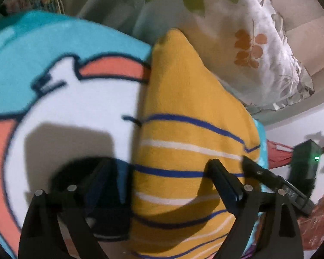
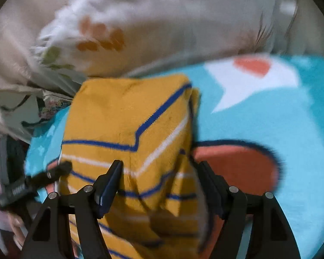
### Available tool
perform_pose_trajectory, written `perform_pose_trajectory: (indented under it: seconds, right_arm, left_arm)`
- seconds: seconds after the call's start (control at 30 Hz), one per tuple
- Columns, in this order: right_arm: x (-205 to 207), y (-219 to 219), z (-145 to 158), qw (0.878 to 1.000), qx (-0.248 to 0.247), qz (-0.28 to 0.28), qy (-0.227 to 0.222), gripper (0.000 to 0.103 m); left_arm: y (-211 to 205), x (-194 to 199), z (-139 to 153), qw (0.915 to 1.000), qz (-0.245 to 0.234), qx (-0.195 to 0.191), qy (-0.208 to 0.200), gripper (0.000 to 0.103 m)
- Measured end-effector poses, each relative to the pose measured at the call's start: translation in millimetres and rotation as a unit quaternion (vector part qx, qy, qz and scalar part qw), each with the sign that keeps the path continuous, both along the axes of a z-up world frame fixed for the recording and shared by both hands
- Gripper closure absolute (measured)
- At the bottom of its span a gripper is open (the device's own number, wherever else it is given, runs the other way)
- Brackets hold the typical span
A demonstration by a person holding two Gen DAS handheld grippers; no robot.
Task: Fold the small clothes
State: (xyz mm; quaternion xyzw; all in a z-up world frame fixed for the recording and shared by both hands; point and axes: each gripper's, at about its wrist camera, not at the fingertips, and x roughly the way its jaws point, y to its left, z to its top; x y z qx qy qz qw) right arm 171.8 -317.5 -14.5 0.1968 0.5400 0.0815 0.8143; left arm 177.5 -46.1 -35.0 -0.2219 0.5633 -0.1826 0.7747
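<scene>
We see the yellow striped garment (image 1: 190, 116) lying folded on the turquoise cartoon blanket (image 1: 28, 49), with a white leaf-print pillow (image 1: 259, 49) just behind it. Left gripper (image 1: 162, 170): jaws spread wide, nothing between them, hovering over the garment's left edge. Right gripper (image 2: 159, 168): jaws likewise wide apart, over the garment's near end; contact with the cloth we cannot tell. The right gripper's tip shows beside the left one's right finger.

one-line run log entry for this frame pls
task: fold small clothes | garment: yellow striped top folded on cartoon blanket | left gripper: open | right gripper: open | pillow behind
</scene>
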Motion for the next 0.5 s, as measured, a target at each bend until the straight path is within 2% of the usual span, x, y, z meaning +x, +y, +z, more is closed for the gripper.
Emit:
perform_pose_trajectory:
  seconds: [0.03,0.07,0.1,0.17,0.23,0.33,0.4,0.43,0.5]
  right_arm:
    - [3.1,2.0,-4.4,1.0,0.025,0.002,0.004,0.034]
    - [4.8,6.5,-6.6,0.999,0.051,0.012,0.01,0.051]
    - [6.4,11.2,-5.7,0.998,0.059,0.021,0.016,0.058]
    - [8.9,17.4,4.6,0.997,0.064,0.028,0.016,0.067]
    - [11.7,18.8,25.8,0.994,0.102,0.037,-0.001,0.069]
    - [11.5,24.5,52.1,0.993,0.106,0.044,-0.037,0.07]
    - [11.9,26.4,49.6,0.993,0.102,0.042,-0.038,0.07]
    - [12.6,26.9,42.9,0.995,0.091,0.039,-0.033,0.07]
    - [14.7,30.1,17.1,0.999,0.045,0.029,-0.003,0.069]
  left_arm:
    - [-6.1,0.0,1.4,0.9998,-0.014,-0.012,0.012,0.033]
    - [-8.9,0.0,2.7,0.9995,-0.019,-0.015,0.022,0.049]
    - [-9.1,-0.6,9.0,0.9997,-0.017,-0.003,0.018,0.058]
    - [-5.9,-2.3,28.8,0.9997,-0.024,-0.006,0.003,0.067]
    - [0.4,-4.8,52.1,0.9996,-0.021,0.006,-0.018,0.067]
    - [6.3,-1.8,67.9,0.999,-0.011,0.028,-0.034,0.066]
    - [6.9,3.5,66.6,0.9977,0.002,0.061,-0.03,0.059]
    - [6.7,5.3,61.5,0.995,0.01,0.095,-0.027,0.057]
    - [10.3,6.5,48.0,0.9918,0.018,0.127,-0.007,0.054]
